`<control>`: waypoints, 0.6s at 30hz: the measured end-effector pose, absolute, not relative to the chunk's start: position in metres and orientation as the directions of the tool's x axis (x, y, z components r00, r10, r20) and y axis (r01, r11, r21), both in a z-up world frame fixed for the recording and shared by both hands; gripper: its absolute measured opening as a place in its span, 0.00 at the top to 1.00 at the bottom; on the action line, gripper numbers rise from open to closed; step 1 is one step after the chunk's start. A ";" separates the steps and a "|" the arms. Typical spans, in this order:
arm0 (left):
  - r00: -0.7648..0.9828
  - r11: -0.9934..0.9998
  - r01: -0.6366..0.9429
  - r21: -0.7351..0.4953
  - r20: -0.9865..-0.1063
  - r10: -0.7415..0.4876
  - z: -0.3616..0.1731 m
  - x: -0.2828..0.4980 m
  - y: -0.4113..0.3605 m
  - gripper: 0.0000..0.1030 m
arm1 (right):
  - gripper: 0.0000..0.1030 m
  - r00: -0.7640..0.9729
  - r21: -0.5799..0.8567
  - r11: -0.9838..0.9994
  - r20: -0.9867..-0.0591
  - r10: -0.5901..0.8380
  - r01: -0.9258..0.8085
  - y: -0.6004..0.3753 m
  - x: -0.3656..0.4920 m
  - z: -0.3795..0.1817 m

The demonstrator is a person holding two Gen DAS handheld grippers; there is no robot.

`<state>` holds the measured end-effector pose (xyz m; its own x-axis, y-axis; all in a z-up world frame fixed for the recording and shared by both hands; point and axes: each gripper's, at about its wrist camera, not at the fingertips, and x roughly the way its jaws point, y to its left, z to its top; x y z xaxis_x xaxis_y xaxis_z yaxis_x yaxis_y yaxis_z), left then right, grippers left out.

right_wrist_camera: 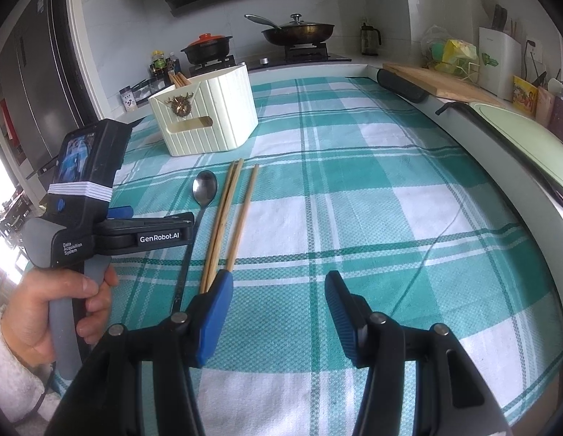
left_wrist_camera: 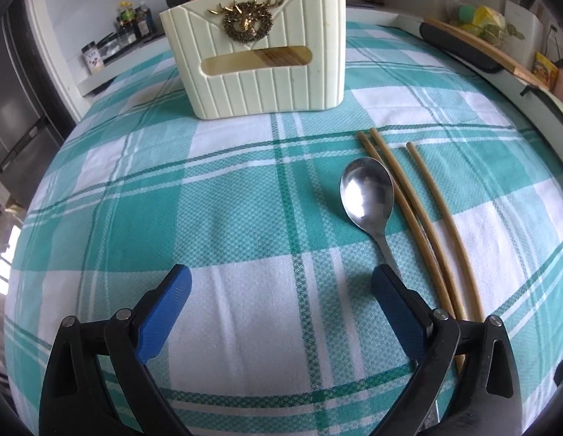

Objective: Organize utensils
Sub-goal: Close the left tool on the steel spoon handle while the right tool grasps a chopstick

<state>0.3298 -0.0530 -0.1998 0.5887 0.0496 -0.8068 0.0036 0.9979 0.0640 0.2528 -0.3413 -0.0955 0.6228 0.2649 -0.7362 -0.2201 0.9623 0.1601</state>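
Observation:
A steel spoon point(left_wrist_camera: 368, 192) lies on the green plaid tablecloth point(left_wrist_camera: 245, 200), bowl up, with three wooden chopsticks point(left_wrist_camera: 423, 218) beside it on the right. A cream utensil holder point(left_wrist_camera: 256, 51) with a gold deer emblem stands behind, with chopsticks inside. My left gripper point(left_wrist_camera: 281, 279) is open and empty, its right finger over the spoon handle. In the right wrist view the spoon point(right_wrist_camera: 205, 189), chopsticks point(right_wrist_camera: 230, 218) and holder point(right_wrist_camera: 208, 116) sit ahead left. My right gripper point(right_wrist_camera: 277, 287) is open and empty, its left finger by the chopstick ends. The left gripper point(right_wrist_camera: 128, 214) shows from the side there.
A black padded rail point(right_wrist_camera: 401, 83) and a wooden cutting board point(right_wrist_camera: 434, 80) line the table's right edge. A stove with a pan point(right_wrist_camera: 299, 32) and a clay pot point(right_wrist_camera: 208, 47) stands behind. Bottles point(right_wrist_camera: 161, 65) and a fridge point(right_wrist_camera: 34, 72) are at the left.

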 end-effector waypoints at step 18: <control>0.582 0.994 0.041 -0.102 -0.806 -0.107 -0.187 0.324 -0.042 0.04 | 0.48 0.620 0.154 0.961 -0.738 0.268 -0.231 -0.334 0.253 -0.097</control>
